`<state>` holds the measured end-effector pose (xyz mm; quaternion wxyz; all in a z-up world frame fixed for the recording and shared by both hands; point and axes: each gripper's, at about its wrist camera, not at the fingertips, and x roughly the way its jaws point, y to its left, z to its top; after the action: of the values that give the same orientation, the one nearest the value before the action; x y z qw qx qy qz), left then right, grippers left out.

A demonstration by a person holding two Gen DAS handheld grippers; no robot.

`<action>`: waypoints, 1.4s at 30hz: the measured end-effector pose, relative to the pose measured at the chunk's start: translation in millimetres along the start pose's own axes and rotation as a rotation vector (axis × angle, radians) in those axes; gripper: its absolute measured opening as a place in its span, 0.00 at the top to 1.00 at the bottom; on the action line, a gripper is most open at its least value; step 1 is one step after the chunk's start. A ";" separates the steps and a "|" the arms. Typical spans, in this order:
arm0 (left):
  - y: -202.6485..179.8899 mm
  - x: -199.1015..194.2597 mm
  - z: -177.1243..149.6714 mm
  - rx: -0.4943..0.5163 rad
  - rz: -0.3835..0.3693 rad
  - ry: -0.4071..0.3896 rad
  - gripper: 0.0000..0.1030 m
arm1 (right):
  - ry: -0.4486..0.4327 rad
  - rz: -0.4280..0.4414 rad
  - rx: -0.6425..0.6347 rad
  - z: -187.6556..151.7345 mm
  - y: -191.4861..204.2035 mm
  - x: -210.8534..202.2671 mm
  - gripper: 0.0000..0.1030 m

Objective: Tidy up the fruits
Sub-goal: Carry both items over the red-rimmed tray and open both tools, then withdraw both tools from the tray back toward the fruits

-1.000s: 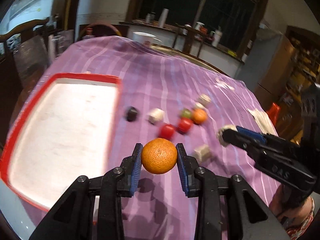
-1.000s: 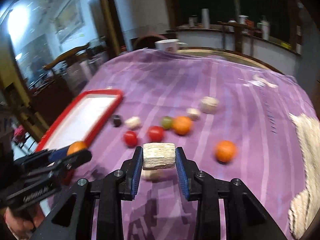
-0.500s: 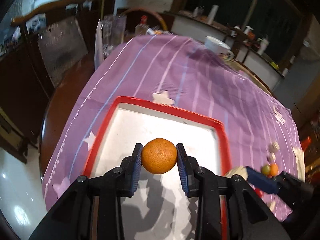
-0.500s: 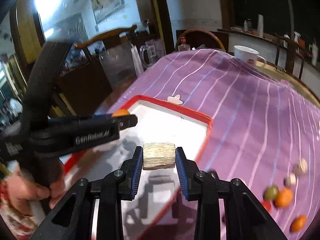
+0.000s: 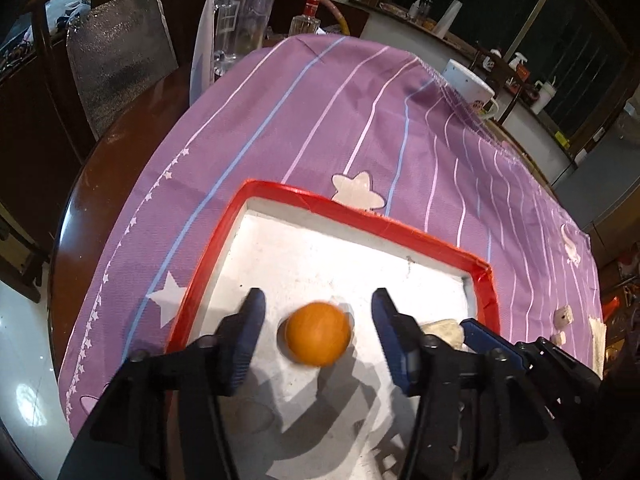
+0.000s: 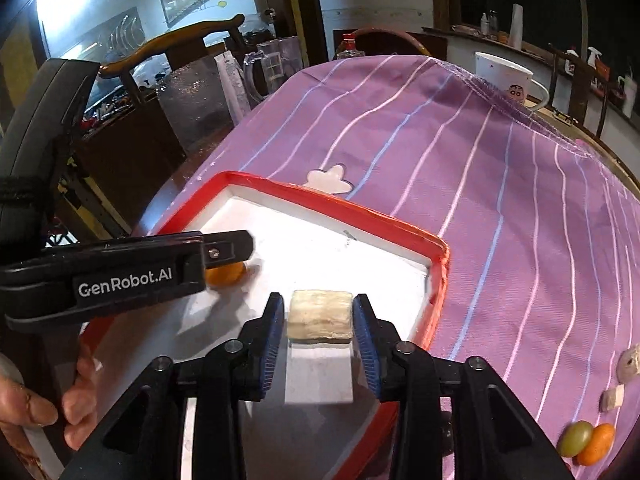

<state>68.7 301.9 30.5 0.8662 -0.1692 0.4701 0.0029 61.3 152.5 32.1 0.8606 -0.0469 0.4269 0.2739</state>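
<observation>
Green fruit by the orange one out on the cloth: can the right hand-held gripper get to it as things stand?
Probably yes. The green fruit lies in the open on the purple cloth, nothing over it. The right hand-held gripper, just opened, is not gripping the pale block between its pads.

Round orange fruit (image 5: 318, 334): motion-blurred in the left wrist view; in the right wrist view (image 6: 225, 273) mostly hidden behind a black gripper finger (image 6: 224, 249). Red-rimmed white tray (image 5: 360, 216): near side cut off by the frame edge. Small pale chunks (image 6: 612, 398) on purple striped cloth (image 6: 480, 168): too small to identify.
</observation>
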 end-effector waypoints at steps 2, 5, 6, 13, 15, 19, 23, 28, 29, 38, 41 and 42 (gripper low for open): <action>2.3 -3.1 1.4 -0.014 -0.006 -0.002 0.42 | -0.013 0.004 -0.012 1.1 3.8 -3.6 0.49; 5.4 -19.1 -3.6 -0.034 -0.007 -0.017 0.42 | -0.043 -0.010 -0.014 0.9 5.5 -14.1 0.47; 6.2 -28.5 -7.5 -0.043 -0.005 -0.029 0.41 | -0.055 -0.011 -0.007 -0.6 4.9 -21.2 0.47; -15.2 -101.4 -61.5 -0.051 -0.019 -0.159 0.31 | -0.161 0.007 0.098 -35.2 -9.0 -94.5 0.44; -29.7 -117.2 -82.7 -0.031 -0.034 -0.194 0.26 | -0.189 0.010 0.132 -51.3 -14.5 -118.1 0.44; -69.1 -138.0 -135.7 0.014 -0.061 -0.237 0.25 | -0.243 -0.030 0.164 -86.4 -28.1 -163.8 0.43; -103.1 -141.5 -172.0 0.076 -0.051 -0.209 0.24 | -0.300 -0.088 0.223 -125.6 -53.3 -207.0 0.40; -134.0 -165.5 -196.3 0.133 -0.038 -0.242 0.23 | -0.362 -0.112 0.336 -171.5 -90.2 -251.6 0.39; -137.7 -170.0 -198.8 0.139 -0.043 -0.248 0.22 | -0.373 -0.113 0.354 -177.0 -96.6 -257.9 0.39; -149.5 -166.8 -206.6 0.148 -0.028 -0.232 0.19 | -0.428 -0.185 0.469 -213.2 -144.4 -295.9 0.35; -150.9 -154.9 -203.6 0.149 -0.030 -0.206 0.19 | -0.402 -0.190 0.512 -216.5 -162.9 -288.6 0.35; -151.1 -151.4 -202.5 0.152 -0.030 -0.199 0.19 | -0.387 -0.187 0.529 -217.4 -170.5 -284.5 0.35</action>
<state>-155.7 122.9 96.4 0.9188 -0.1091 0.3783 -0.0291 -143.8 -182.8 85.1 0.9294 0.1919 0.3057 0.0775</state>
